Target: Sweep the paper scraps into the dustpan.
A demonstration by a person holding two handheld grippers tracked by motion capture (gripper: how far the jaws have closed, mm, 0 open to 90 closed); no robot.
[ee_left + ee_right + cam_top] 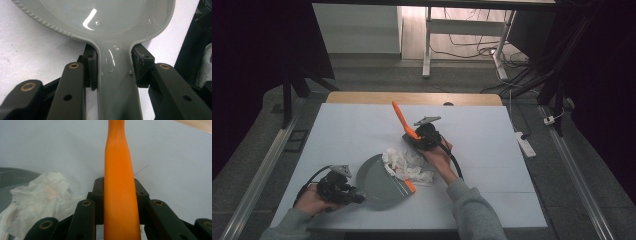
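Note:
A grey dustpan [379, 182] with an orange front lip lies on the white table near its front. My left gripper [353, 194] is shut on its handle; in the left gripper view both pads [91, 67] press the narrow grey handle [115, 85] just below the pan. A pile of crumpled white paper [406, 162] sits at the pan's mouth. My right gripper [414, 137] is shut on the orange handle [401, 119] of a brush, which slants up and away. In the right gripper view the handle [119, 195] runs between the jaws, with the paper [41, 193] at the left.
The white table top [482, 135] has a wooden far edge [412, 98]. Beyond it stand a white desk frame [428, 45] and loose cables on the floor. A power strip [525, 143] lies off the table's right side.

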